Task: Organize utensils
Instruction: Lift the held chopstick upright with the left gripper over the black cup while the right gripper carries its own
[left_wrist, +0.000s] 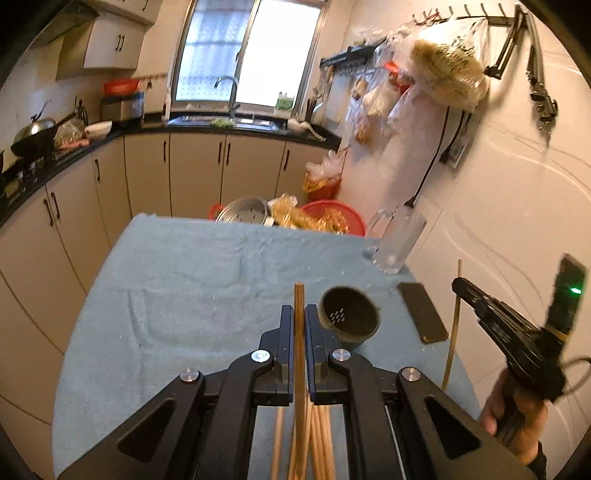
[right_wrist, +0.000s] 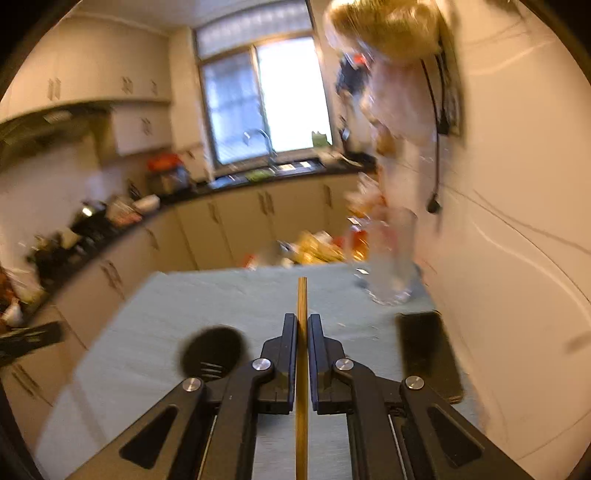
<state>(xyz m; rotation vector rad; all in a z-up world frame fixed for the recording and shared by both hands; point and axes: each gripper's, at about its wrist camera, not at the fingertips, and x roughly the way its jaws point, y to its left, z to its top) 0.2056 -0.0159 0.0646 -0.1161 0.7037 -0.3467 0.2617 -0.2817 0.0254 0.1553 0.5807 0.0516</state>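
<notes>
Item: utensil sorting, mid-transfer stage, judged from two wrist views. Left gripper (left_wrist: 300, 314) was clamped on a dark wooden chopstick (left_wrist: 299, 332) standing up between its jaws; further loose chopsticks (left_wrist: 317, 443) lay on the table below the tool, near edge. Right gripper (right_wrist: 303, 325) was clamped on a single pale chopstick (right_wrist: 301, 295), also seen at far right in the left view as a thin rod (left_wrist: 453, 332) hanging down from the tool. Both pieces were held clear above the blue cloth (left_wrist: 184, 280) covering the table. Container one: black perforated holder (left_wrist: 349, 314), upright, centre-right of the table, just right of the left gripper, apparently empty, drain holes visible at its bottom. Container two: clear glass mug (left_wrist: 399, 240), far right corner, apparently empty. Also present: dark phone (left_wrist: 423, 312), flat, right of the holder. Next move, as judged: each chopstick needs tipping end-down over the holder's mouth, then releasing.
</notes>
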